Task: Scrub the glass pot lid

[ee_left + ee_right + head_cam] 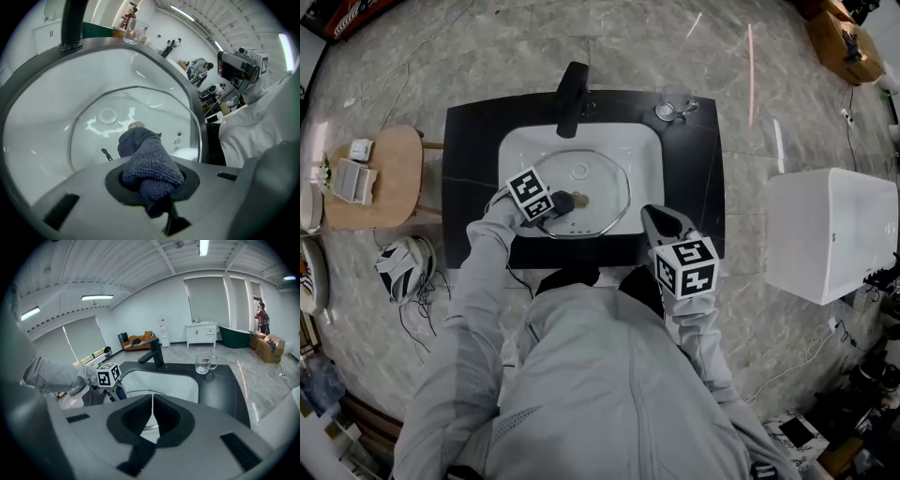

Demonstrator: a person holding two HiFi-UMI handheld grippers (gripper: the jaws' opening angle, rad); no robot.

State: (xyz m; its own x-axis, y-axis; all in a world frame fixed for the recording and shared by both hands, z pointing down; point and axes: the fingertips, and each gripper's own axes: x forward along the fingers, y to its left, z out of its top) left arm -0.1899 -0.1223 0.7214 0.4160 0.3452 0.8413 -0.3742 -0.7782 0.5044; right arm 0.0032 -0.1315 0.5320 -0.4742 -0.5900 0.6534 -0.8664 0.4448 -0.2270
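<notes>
A round glass pot lid (600, 178) (112, 136) with a metal rim lies flat in the white sink basin (525, 155) (42, 126). My left gripper (565, 200) (152, 176) is shut on a dark blue cloth (147, 164) (561, 202). The cloth's tip rests on the lid near its centre knob (136, 125) (582, 199). My right gripper (658, 223) (151, 417) is shut with nothing in it and hovers over the dark counter's front right edge, clear of the basin.
A black tap (572, 97) (155, 354) stands behind the basin on the dark counter (694, 159). A glass mug (675, 103) (205, 362) sits at the counter's back right. A white box (830, 230) stands on the floor to the right, a round wooden stool (375, 173) to the left.
</notes>
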